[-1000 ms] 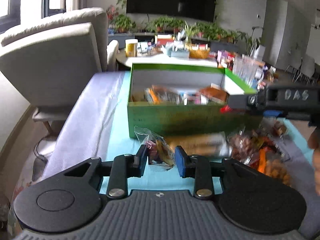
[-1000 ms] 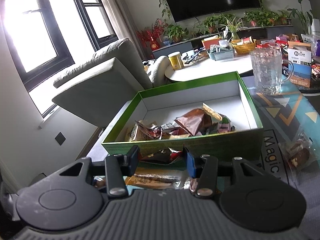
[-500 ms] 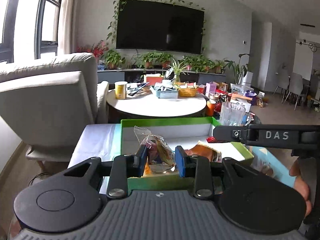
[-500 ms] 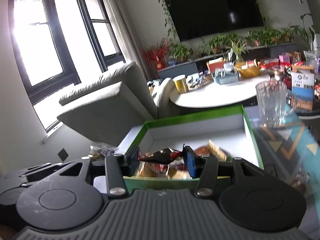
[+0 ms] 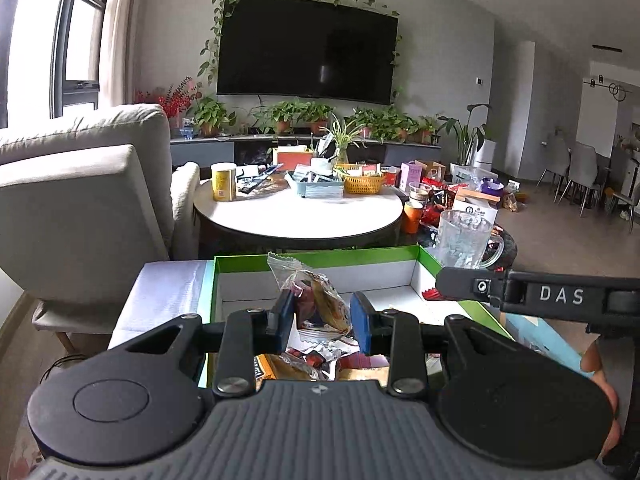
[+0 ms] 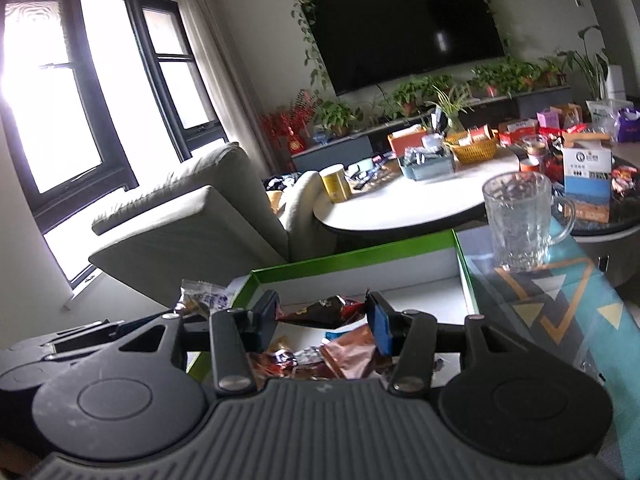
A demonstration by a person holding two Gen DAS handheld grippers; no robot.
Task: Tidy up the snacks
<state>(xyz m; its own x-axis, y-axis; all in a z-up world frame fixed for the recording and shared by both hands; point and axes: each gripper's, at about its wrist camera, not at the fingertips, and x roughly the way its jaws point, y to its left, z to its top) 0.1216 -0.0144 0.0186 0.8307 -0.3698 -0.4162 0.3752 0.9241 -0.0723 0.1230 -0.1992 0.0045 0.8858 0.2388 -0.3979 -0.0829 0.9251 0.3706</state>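
While both packets hang over the green box point(image 5: 320, 258), I keep my left gripper point(image 5: 322, 316) pinched on a clear-wrapped pastry packet point(image 5: 316, 304), gripped low so its crimped top stands up between the pads and clears the near wall. To the right, my right gripper point(image 6: 324, 318) clamps a dark red snack wrapper point(image 6: 328, 312) by its two ends, stretched flat above the heap of snacks point(image 6: 320, 360) already lying in the near part of the box. Farther right, a glass mug point(image 6: 518, 220) stands just beside the box's far right corner, so I judge both drops should land left of it.
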